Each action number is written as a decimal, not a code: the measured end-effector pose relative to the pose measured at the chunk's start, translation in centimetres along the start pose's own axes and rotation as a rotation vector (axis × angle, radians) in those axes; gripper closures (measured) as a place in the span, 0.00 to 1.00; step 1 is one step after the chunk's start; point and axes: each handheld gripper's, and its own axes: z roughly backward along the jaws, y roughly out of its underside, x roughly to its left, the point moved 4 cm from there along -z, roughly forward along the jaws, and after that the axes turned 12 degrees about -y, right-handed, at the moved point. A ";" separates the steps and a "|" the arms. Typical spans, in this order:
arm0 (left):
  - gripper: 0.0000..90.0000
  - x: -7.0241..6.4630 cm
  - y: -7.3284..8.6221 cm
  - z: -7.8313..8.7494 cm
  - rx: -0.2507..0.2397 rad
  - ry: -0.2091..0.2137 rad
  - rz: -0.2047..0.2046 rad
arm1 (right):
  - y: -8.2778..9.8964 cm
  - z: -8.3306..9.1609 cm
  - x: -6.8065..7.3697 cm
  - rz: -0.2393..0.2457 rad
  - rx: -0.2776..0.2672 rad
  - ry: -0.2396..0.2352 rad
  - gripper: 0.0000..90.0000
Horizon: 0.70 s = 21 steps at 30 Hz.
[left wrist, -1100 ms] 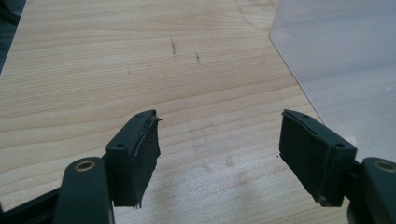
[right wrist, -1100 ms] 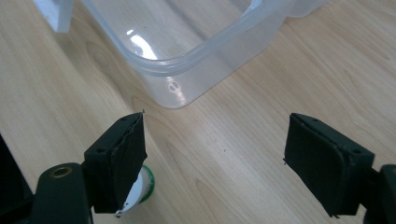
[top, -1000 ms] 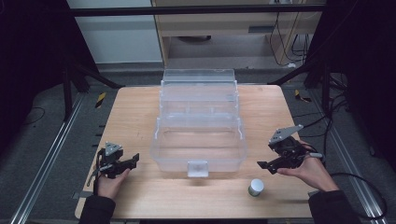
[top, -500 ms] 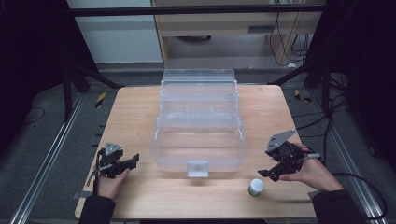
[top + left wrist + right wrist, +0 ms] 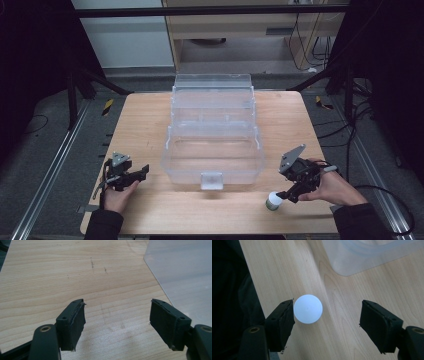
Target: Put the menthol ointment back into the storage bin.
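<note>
Left gripper: jaws spread, nothing between them, only bare pale wooden counter; idle. Large clear plastic storage box beyond both jaws, nothing visible inside. Right gripper: jaws have just been closing around small white round-topped plastic bottle, which touches the left jaw, gap to the right jaw. Not gripped yet. Grasp, lift, likely boxing all left.
</note>
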 end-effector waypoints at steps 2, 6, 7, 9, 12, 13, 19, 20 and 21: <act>0.31 0.0 0.0 0.0 -0.002 -0.003 -0.006 | 0.0 -0.3 0.2 0.006 0.019 -0.002 0.31; 0.31 0.0 -0.1 0.0 -0.006 -0.003 -0.009 | -0.2 -0.9 0.4 0.019 0.049 -0.006 0.32; 0.31 0.0 -0.1 0.0 -0.002 -0.003 -0.008 | -0.2 -1.1 0.5 0.023 0.059 -0.009 0.32; 0.31 -0.1 0.0 0.0 0.000 -0.004 -0.009 | -0.2 -1.5 0.7 0.023 0.075 -0.016 0.33; 0.31 -0.1 -0.1 0.1 -0.008 -0.003 -0.010 | -0.1 -1.9 1.0 0.038 0.096 -0.021 0.33; 0.31 -0.2 -0.1 0.2 -0.010 -0.004 -0.009 | -0.1 -2.1 1.1 0.043 0.100 -0.025 0.33; 0.31 -0.1 -0.1 0.1 -0.009 -0.005 -0.011 | 0.2 -3.2 1.3 0.061 0.142 -0.035 0.35; 0.31 -0.1 -0.1 0.1 -0.009 -0.005 -0.010 | 0.1 -3.4 1.3 0.064 0.145 -0.032 0.36; 0.31 -0.1 -0.1 0.1 -0.010 -0.005 -0.009 | 0.1 -3.5 1.3 0.058 0.150 -0.035 0.36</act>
